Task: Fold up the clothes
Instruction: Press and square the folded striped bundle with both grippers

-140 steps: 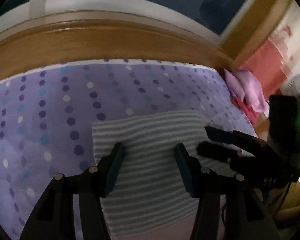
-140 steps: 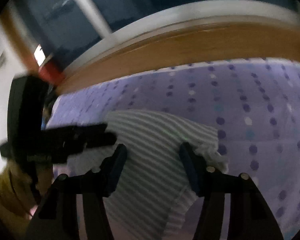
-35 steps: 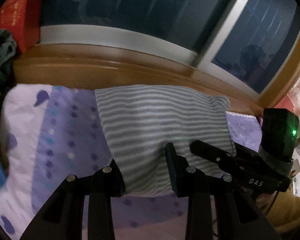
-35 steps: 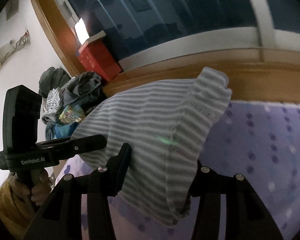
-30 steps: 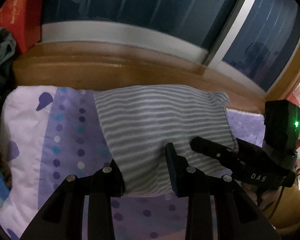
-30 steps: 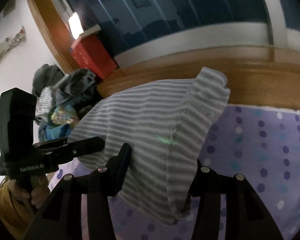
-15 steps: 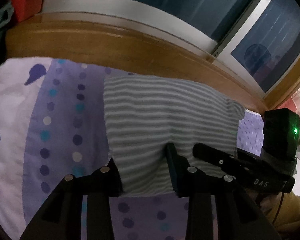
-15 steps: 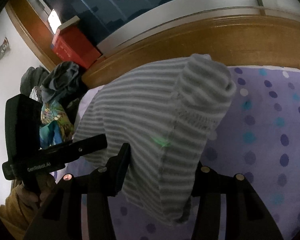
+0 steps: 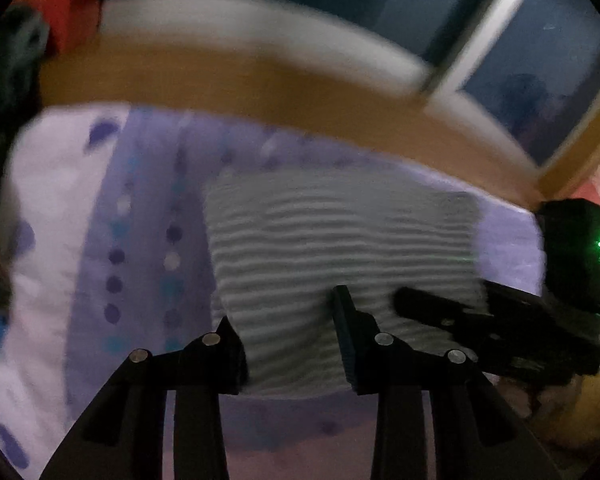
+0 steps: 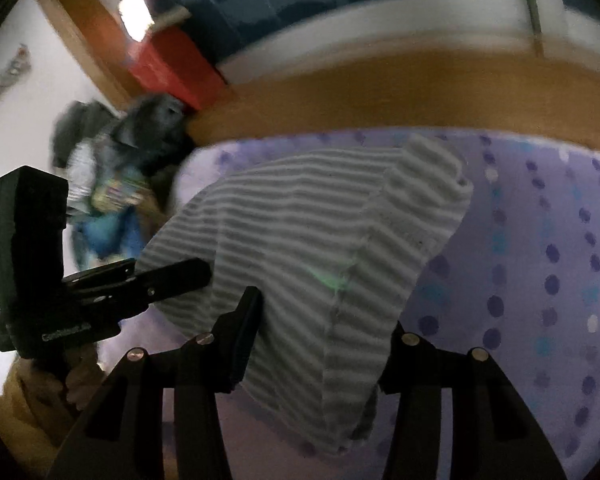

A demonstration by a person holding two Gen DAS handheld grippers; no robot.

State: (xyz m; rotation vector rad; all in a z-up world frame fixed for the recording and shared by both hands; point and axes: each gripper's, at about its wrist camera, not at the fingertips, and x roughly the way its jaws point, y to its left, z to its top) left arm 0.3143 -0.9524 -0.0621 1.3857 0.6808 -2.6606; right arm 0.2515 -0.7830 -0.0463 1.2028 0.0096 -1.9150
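Observation:
A folded grey-and-white striped garment (image 9: 340, 240) hangs between both grippers just above the purple dotted bed sheet (image 9: 148, 260). My left gripper (image 9: 284, 328) has the garment's near edge filling the gap between its pads; its jaws are opening. The right gripper (image 9: 440, 308) holds the same edge further right. In the right wrist view, my right gripper (image 10: 324, 320) is shut on a thick bunch of the garment (image 10: 300, 220), which droops below its fingers. The left gripper (image 10: 172, 276) shows at the left, held by a hand. Both views are motion-blurred.
A wooden window ledge (image 9: 300, 92) runs behind the bed, under dark window panes. A pile of other clothes (image 10: 120, 168) and a red box (image 10: 172, 64) sit at the bed's far left corner. The dotted sheet (image 10: 540, 260) stretches to the right.
Both grippers have sunk toward the bed with the garment. More of the garment now sits low over the sheet, and the ledge and window have slid upward in both views.

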